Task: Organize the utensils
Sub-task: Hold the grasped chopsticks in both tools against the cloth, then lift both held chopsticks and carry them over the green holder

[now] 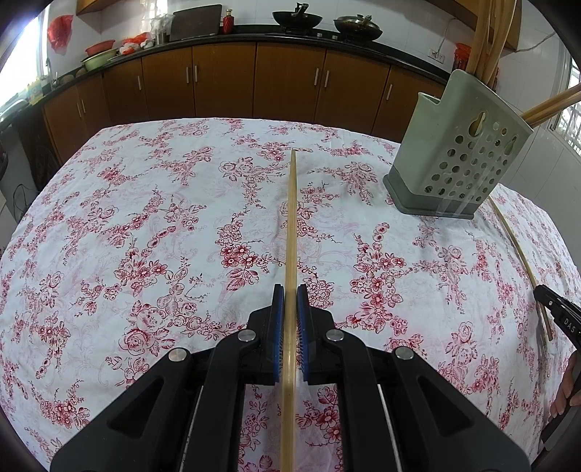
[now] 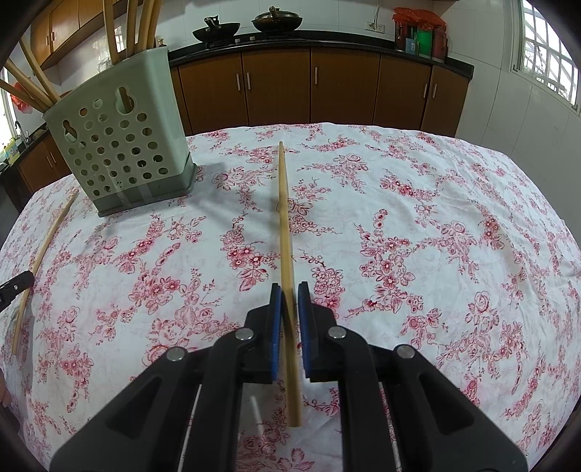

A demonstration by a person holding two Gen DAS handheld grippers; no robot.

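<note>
A green perforated utensil holder [image 1: 459,152] stands on the floral tablecloth, with several bamboo chopsticks in it; it also shows in the right wrist view [image 2: 120,145]. My left gripper [image 1: 290,296] is closed around a bamboo chopstick [image 1: 291,218] that runs forward between its blue pads. My right gripper [image 2: 289,294] has its jaws narrowly apart around another chopstick [image 2: 285,225]; that chopstick lies on the cloth and slants between the pads. The right gripper's tip [image 1: 559,308] appears at the right edge of the left wrist view, the left gripper's tip [image 2: 14,287] at the left edge of the right wrist view.
The table [image 1: 145,218] carries a white cloth with red flowers. Brown kitchen cabinets [image 1: 254,80] and a dark counter with woks [image 1: 297,18] stand behind it. The table's edges curve away at left and right.
</note>
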